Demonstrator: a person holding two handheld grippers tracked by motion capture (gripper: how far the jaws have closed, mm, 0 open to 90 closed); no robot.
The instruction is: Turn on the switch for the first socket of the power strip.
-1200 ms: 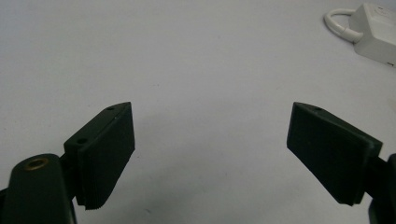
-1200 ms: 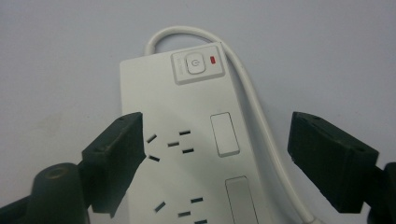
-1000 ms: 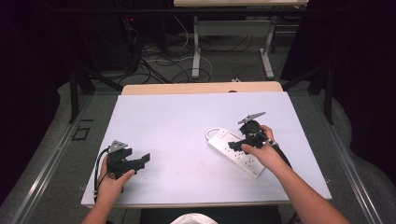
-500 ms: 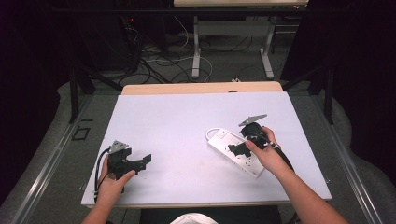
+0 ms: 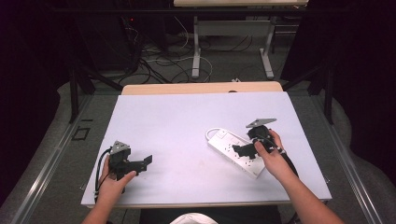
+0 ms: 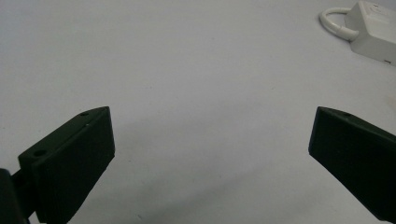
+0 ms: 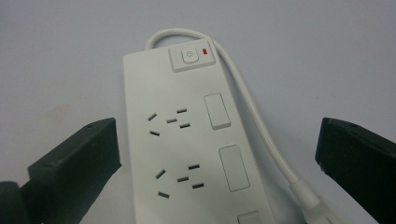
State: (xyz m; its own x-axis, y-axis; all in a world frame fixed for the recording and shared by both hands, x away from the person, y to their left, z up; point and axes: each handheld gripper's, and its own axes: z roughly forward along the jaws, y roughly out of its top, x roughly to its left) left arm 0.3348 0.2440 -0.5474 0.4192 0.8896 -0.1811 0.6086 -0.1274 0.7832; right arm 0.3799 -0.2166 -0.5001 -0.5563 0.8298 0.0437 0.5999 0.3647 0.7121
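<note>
Our forearms are bare, without sleeves. Each hand carries black tongs (image 5: 144, 162) (image 5: 240, 150) with blocky, wedge-shaped jaws bearing small screw holes, a grey three-cornered top plate, and a trailing black cable.

No words, brand names or numbers could be read anywhere. The one sign stood on the power strip (image 7: 187, 154): a power symbol, a circle with a short stroke at its top, marked on the switch (image 7: 188, 55) at the strip's end. Just beside that switch a small red mark (image 7: 205, 51) showed, too small to tell whether it carried any lettering. The blank rectangular panels (image 7: 217, 110) along the strip bore no print. In the high view the strip's (image 5: 236, 151) markings were too small to read.
</note>
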